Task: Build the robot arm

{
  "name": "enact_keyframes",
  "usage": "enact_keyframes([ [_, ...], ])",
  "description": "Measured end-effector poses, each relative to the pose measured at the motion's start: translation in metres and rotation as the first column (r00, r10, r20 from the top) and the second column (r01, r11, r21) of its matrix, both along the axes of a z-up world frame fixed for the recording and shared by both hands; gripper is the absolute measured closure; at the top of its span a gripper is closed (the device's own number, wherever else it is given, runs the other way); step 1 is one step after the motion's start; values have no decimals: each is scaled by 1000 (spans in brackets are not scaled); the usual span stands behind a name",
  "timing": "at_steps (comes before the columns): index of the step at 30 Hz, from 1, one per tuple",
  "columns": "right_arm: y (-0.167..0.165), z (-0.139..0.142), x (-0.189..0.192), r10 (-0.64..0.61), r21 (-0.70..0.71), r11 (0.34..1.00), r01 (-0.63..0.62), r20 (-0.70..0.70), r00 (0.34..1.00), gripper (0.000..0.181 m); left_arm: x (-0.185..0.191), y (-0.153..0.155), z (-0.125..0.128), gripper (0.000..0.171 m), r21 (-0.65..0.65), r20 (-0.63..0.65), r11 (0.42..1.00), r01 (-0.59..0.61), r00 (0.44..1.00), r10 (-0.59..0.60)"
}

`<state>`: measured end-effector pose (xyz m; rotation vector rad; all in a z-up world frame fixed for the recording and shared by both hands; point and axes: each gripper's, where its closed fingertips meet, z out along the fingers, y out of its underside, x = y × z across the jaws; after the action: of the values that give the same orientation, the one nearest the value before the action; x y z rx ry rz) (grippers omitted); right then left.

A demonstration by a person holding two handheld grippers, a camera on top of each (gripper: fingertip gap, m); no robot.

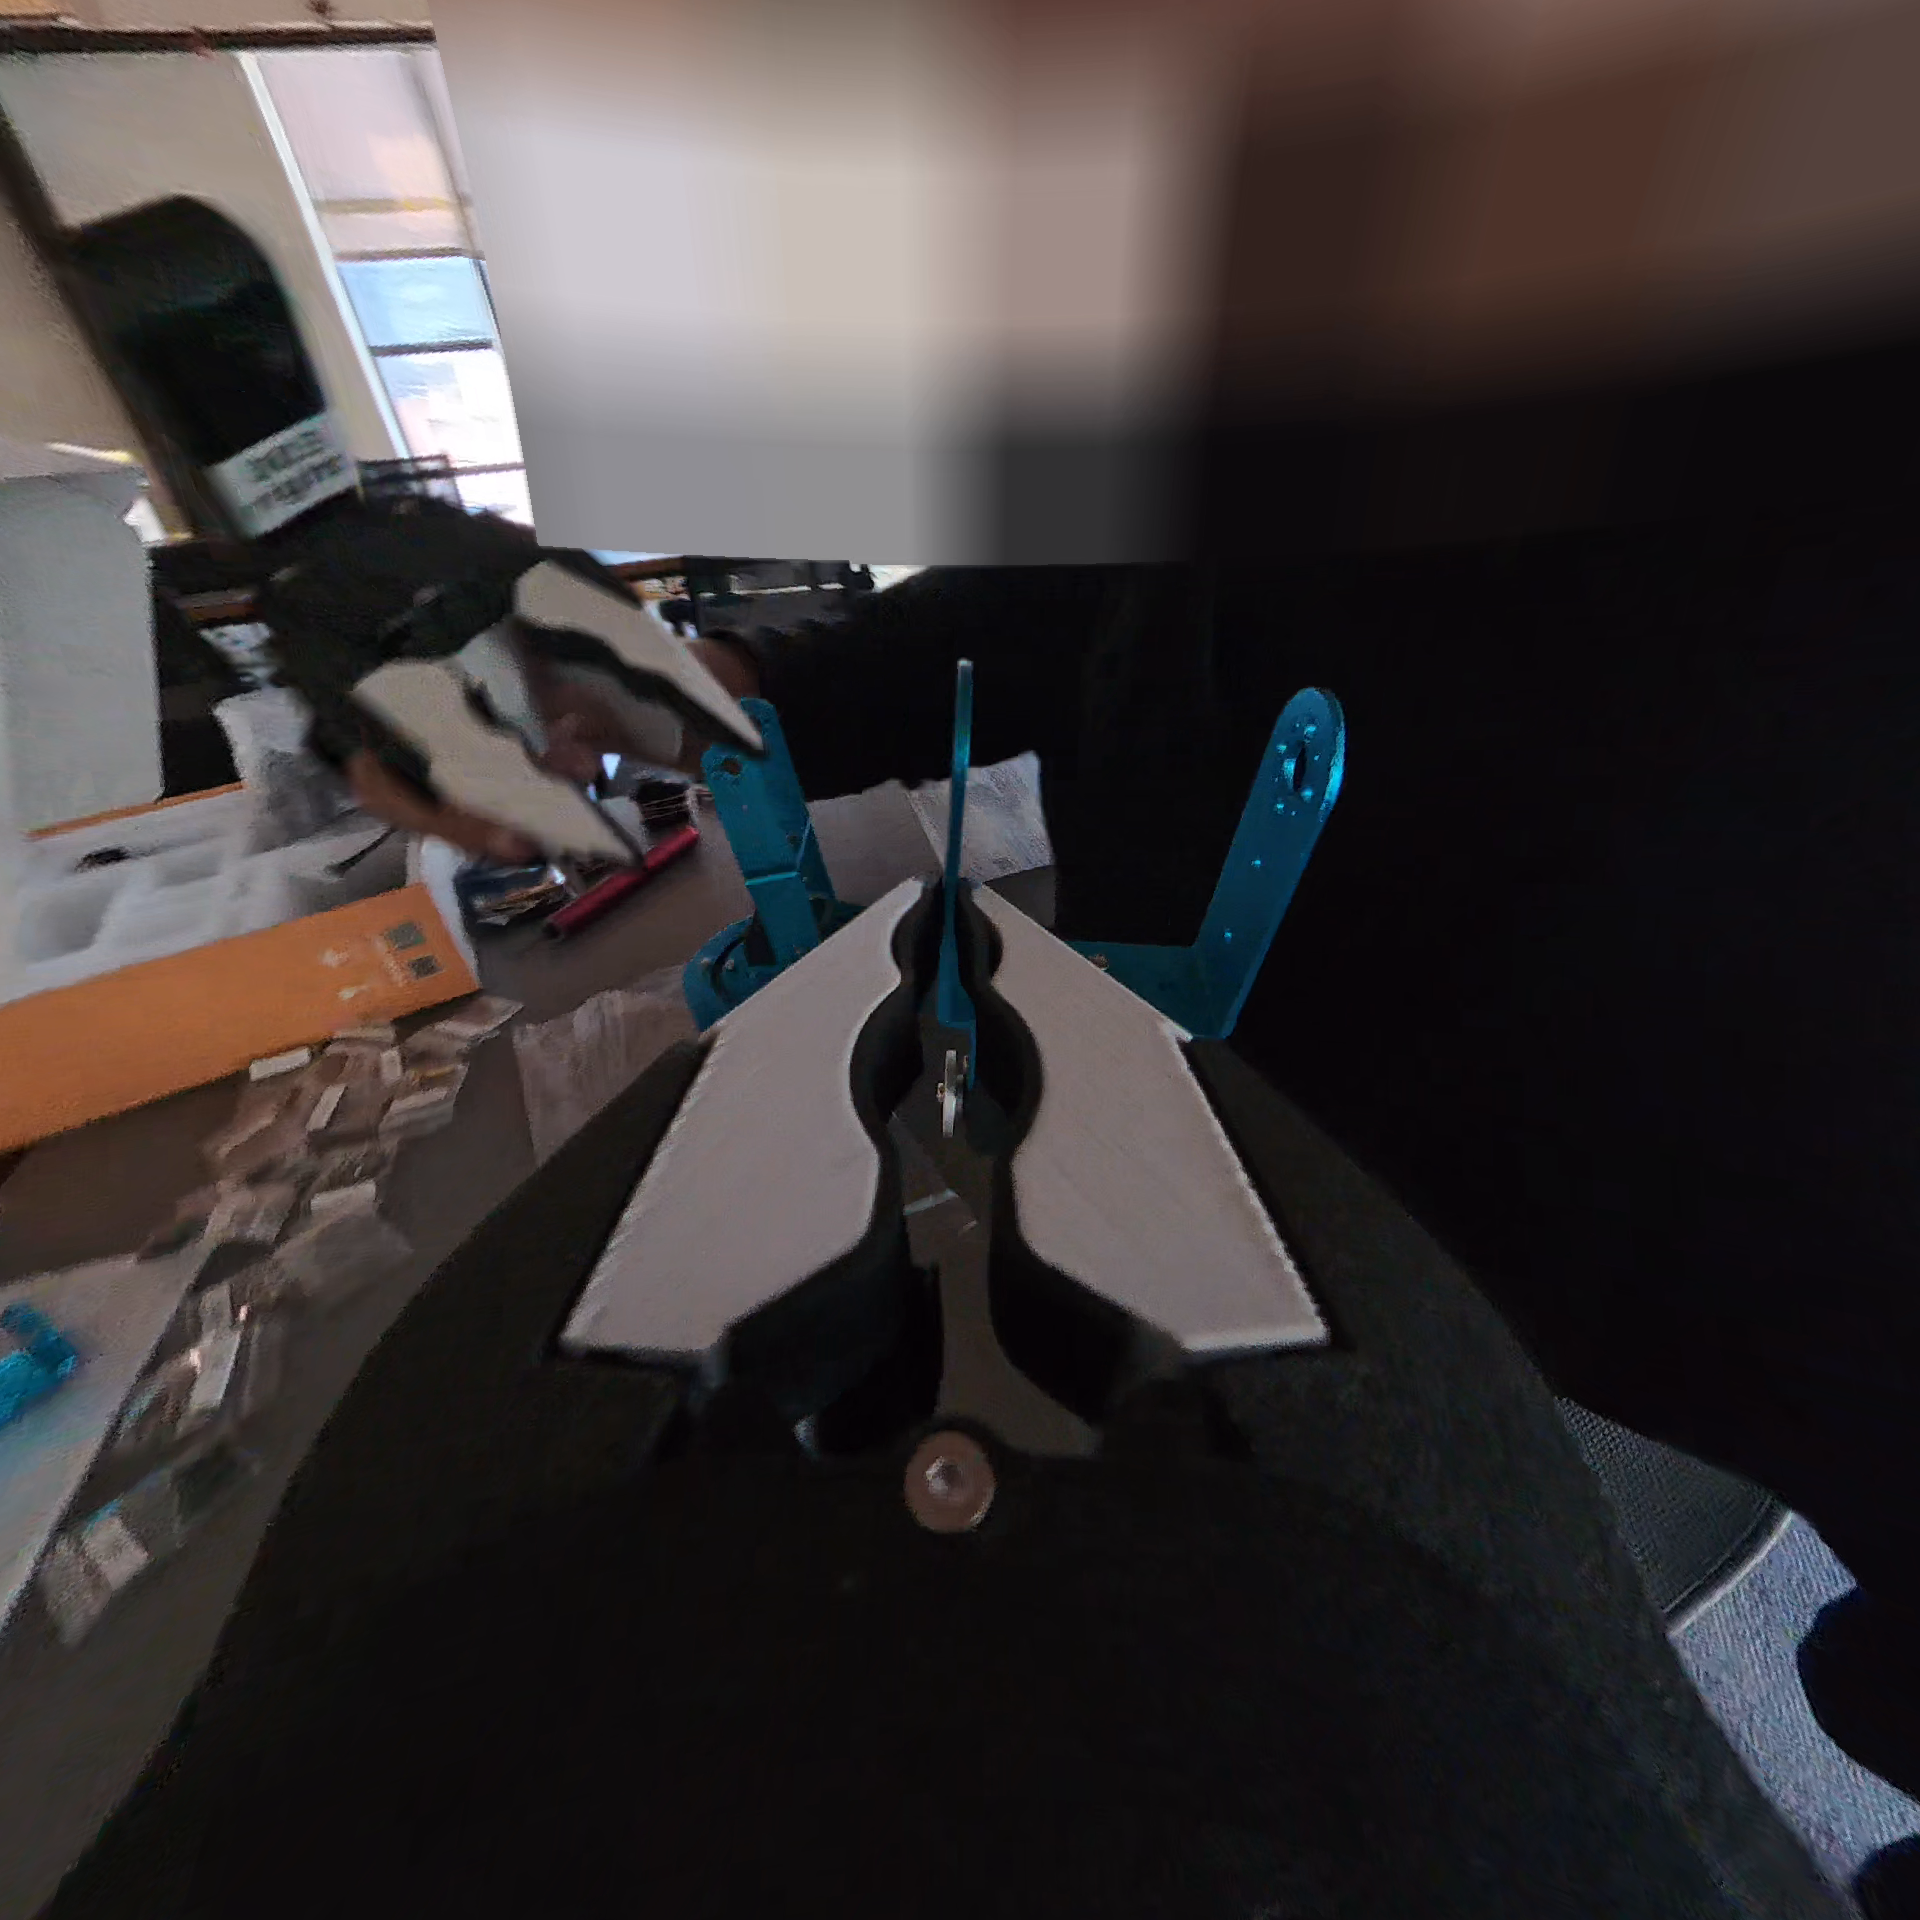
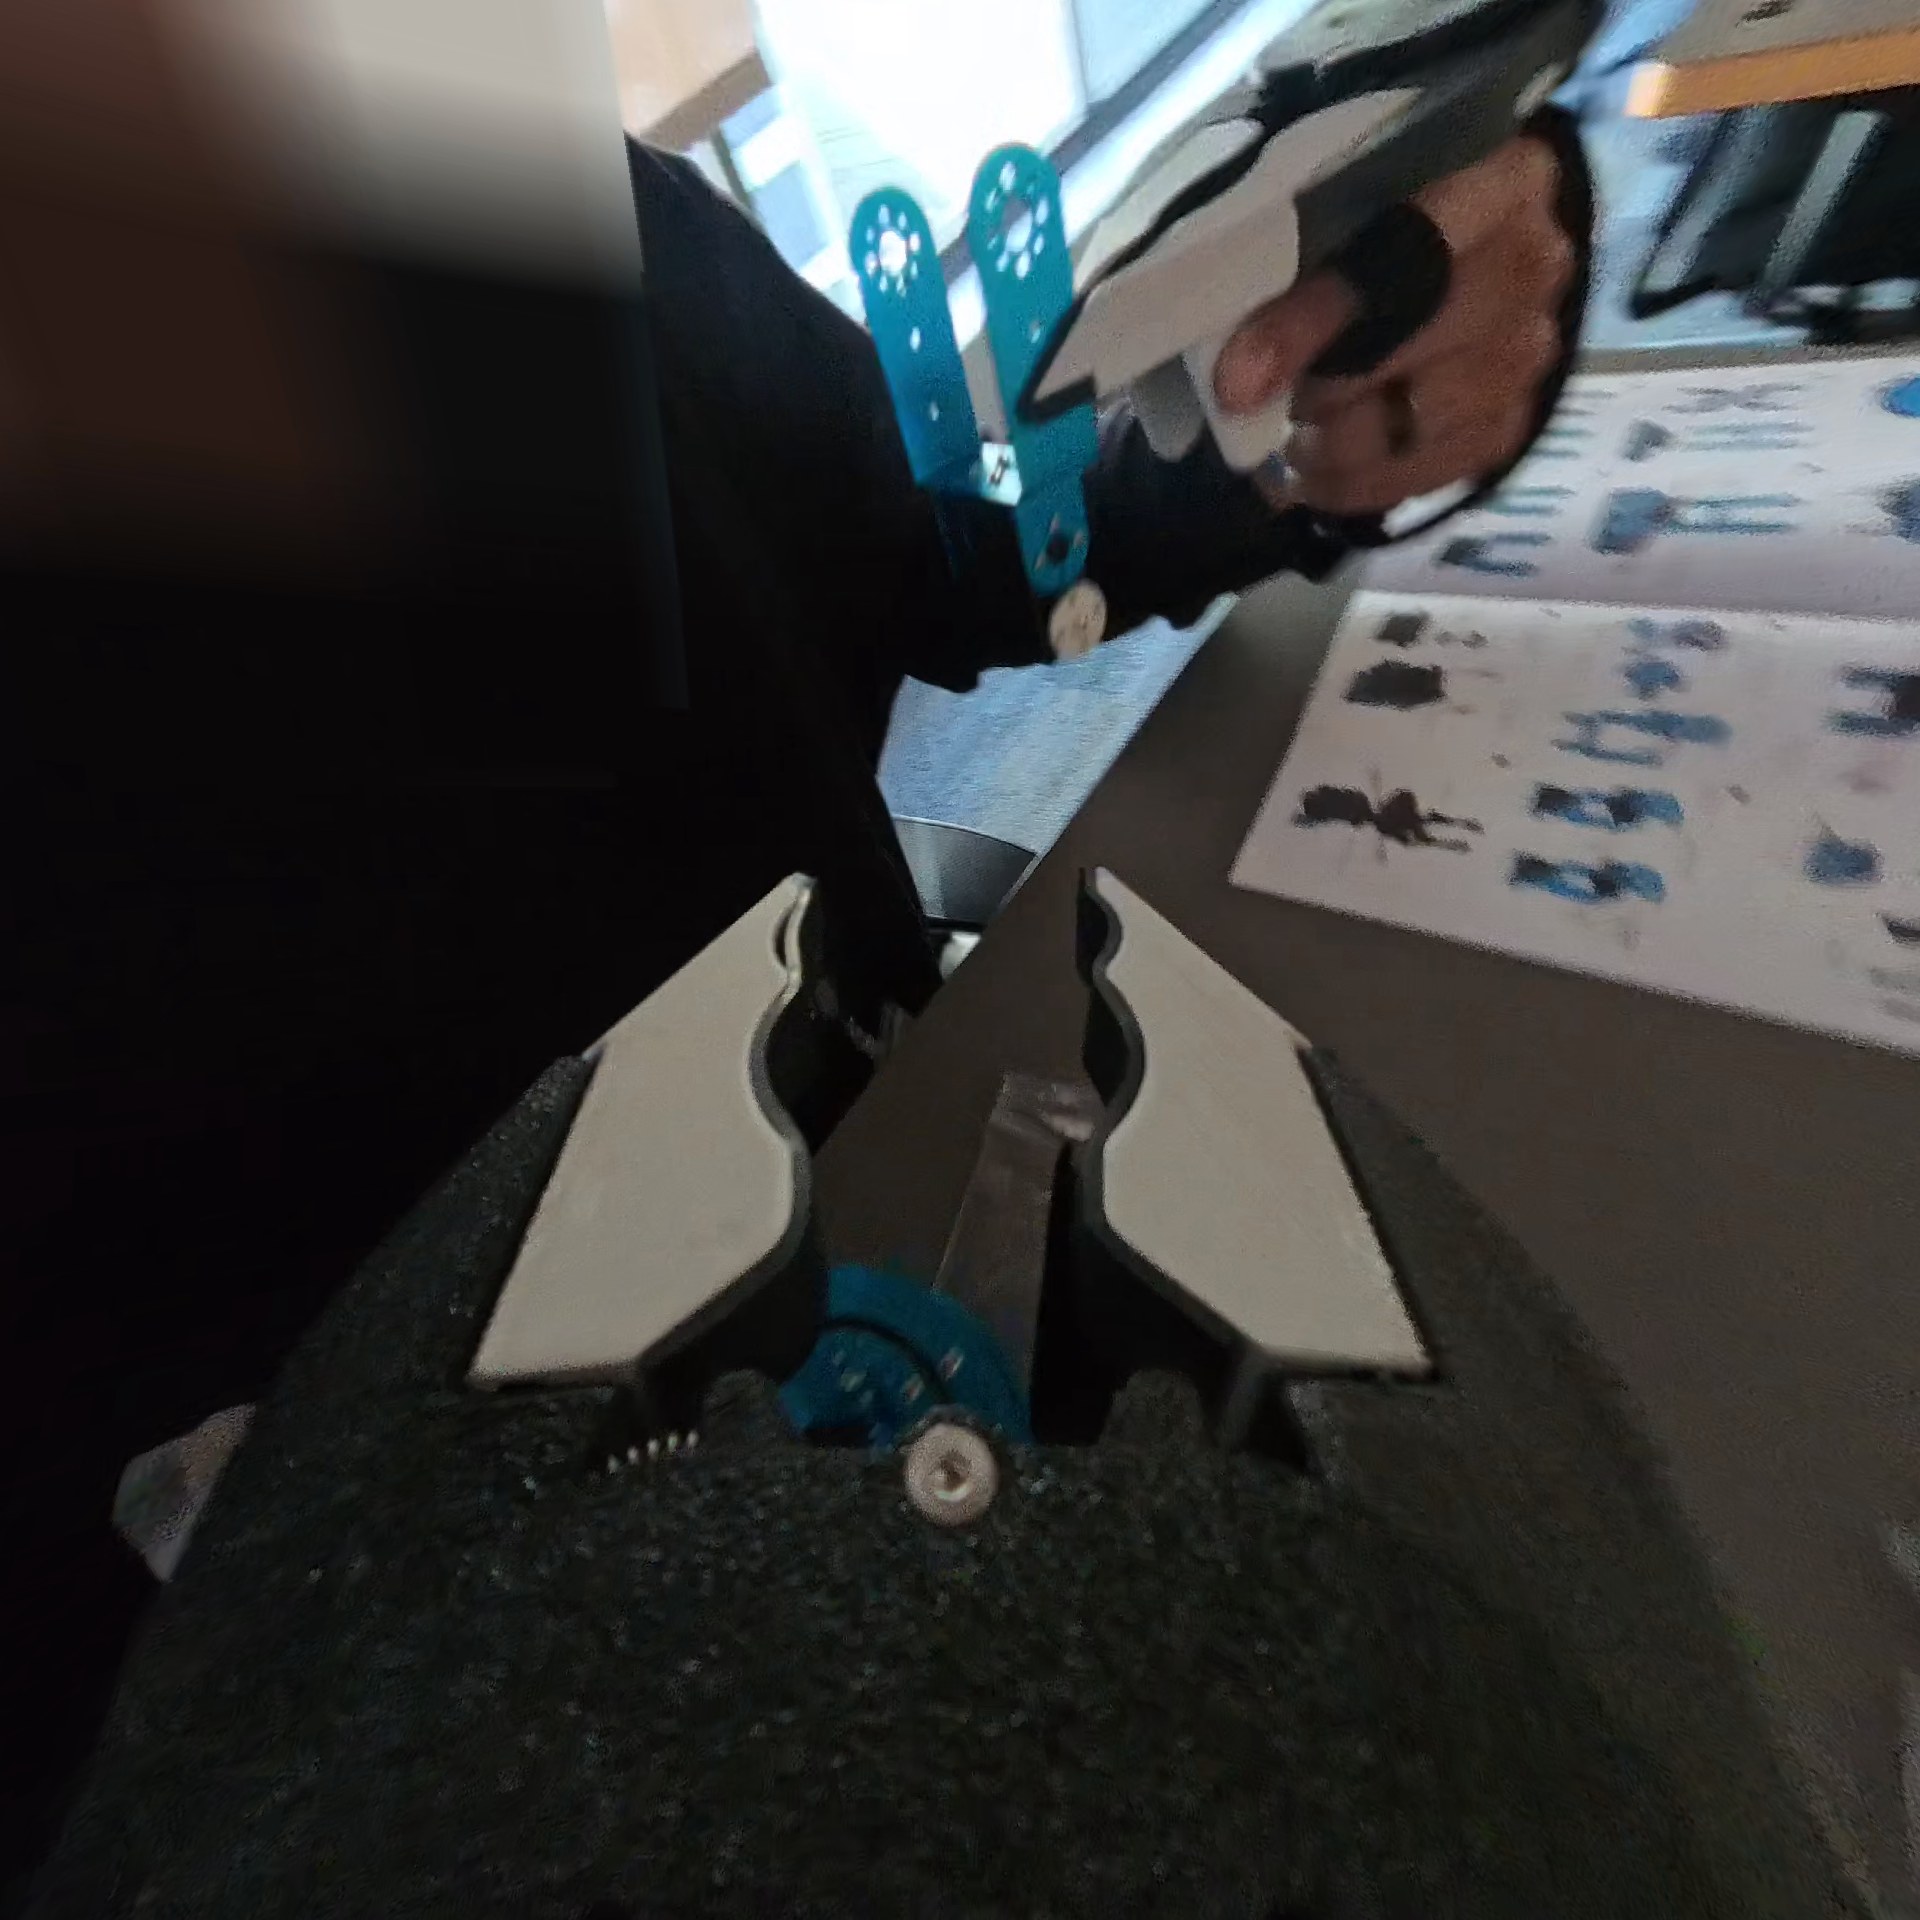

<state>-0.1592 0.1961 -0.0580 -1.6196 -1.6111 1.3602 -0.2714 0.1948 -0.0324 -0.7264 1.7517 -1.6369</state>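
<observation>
My left gripper (image 1: pixel 951 894) is shut on one upright arm of a blue metal U-bracket (image 1: pixel 1288 810), seen edge-on between the fingers. A second blue bracket assembly (image 1: pixel 764 862) stands just beyond to the left. My right gripper (image 1: pixel 686 795) hovers open near that assembly's top. In the right wrist view my right gripper (image 2: pixel 945 894) is open and holds nothing. A blue round perforated part (image 2: pixel 904 1361) shows low in the gap between its fingers. Farther off, the left gripper (image 2: pixel 1049 400) holds the blue bracket (image 2: pixel 1023 312) with its two rounded, perforated arms.
An orange box (image 1: pixel 229 997), a white foam tray (image 1: pixel 104 894), a red tube (image 1: pixel 623 883) and bags of small parts (image 1: pixel 291 1143) lie on the dark table at left. Printed sheets picturing parts (image 2: pixel 1610 748) lie at right. A person in dark clothing (image 1: pixel 1558 935) is close by. The tips of one gripper are about 12 cm away from the tips of the other.
</observation>
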Motion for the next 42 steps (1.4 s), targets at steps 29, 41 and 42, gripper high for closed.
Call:
enact_keyframes([
  [29, 17, 28, 37, -206, -131, 975, 180, -225, 953, 159, 125, 71, 36, 141, -409, -12, 815, -410, 896, 445],
  [41, -35, 58, 95, -669, 172, 697, 696, -193, 718, 159, 195, -32, 70, 146, -41, 49, 885, -465, 883, 466],
  [42, -41, 56, 98, -683, 183, 679, 711, -195, 703, 159, 198, -38, 68, 146, -29, 45, 895, -445, 894, 446],
])
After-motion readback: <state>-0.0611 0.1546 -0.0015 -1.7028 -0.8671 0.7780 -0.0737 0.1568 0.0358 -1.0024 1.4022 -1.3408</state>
